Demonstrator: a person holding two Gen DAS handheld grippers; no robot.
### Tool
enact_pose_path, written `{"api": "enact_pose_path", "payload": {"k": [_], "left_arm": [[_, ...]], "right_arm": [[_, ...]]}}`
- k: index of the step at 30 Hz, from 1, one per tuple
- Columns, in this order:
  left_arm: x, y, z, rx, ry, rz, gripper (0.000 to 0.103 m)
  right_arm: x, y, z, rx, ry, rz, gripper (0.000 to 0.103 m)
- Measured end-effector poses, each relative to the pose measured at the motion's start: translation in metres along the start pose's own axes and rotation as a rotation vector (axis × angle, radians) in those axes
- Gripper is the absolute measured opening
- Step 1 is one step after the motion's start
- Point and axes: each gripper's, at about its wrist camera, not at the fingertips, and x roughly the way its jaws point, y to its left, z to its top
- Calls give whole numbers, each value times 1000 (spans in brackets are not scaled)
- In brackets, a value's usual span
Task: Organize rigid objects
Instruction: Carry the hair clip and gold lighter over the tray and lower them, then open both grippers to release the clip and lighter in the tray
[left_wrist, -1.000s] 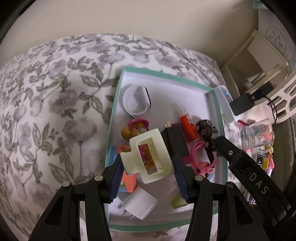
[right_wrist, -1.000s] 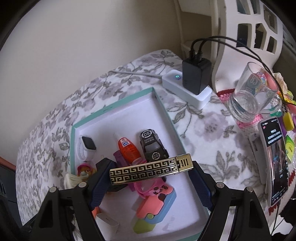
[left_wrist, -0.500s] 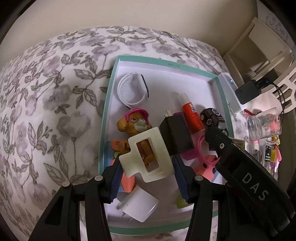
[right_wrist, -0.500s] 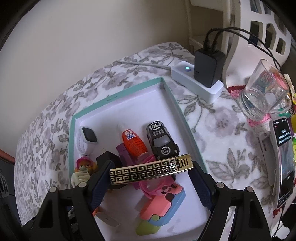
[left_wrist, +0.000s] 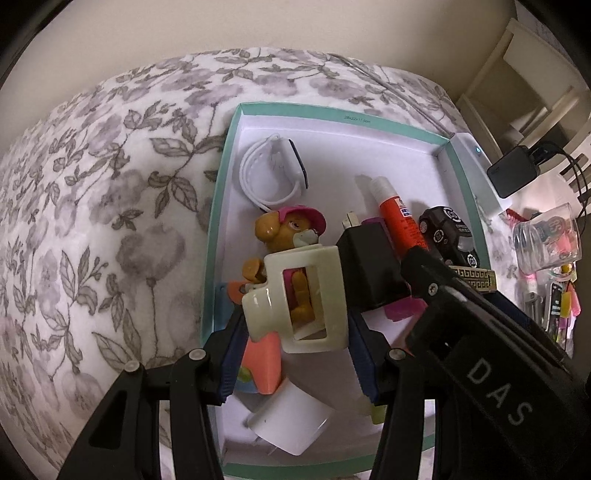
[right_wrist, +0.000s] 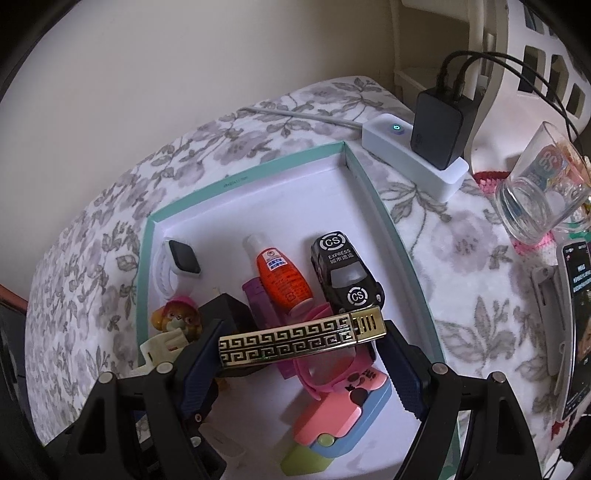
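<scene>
**Over the tray, both grippers loaded**

Above the teal-rimmed white cardboard tray (right_wrist: 373, 192) you hold two pieces. Your left gripper (left_wrist: 295, 325) is clamped on a cream plastic claw hair clip (left_wrist: 299, 295), hanging over the near-left toys, directly above the brown toy puppy with a pink cap (left_wrist: 288, 229). Your right gripper (right_wrist: 301, 345) grasps a gold-and-black patterned metal bar (right_wrist: 301, 339) end to end, its long axis lying left to right across the fingers, over the pink strap, just near of the black toy car (right_wrist: 343, 273). Bare tray floor lies far, towards the wall. Flowered fleece cloth (left_wrist: 92, 221) covers the surface; a drinking glass (right_wrist: 539, 192) stands right.
</scene>
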Motion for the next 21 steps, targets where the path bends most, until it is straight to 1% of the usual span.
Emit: {"api": "enact_pose_path", "payload": {"k": [4,12,15,16,21], "left_arm": [[0,-3,0,10,-3,11,54],[0,0,0,17,-1,9,55],[1,0,-1,21,-1,14,58],[1,0,-1,20,1,15,60],[1,2,-1,8,6,9,61]], "right_arm": [[1,3,0,-13,1,-11,84],[2,4,1,-20,7,-8,85],[3,5,1,-27,8,-14,85],[3,5,1,-28,7,-16,86],[3,4,1,-23,9,-11,87]]}}
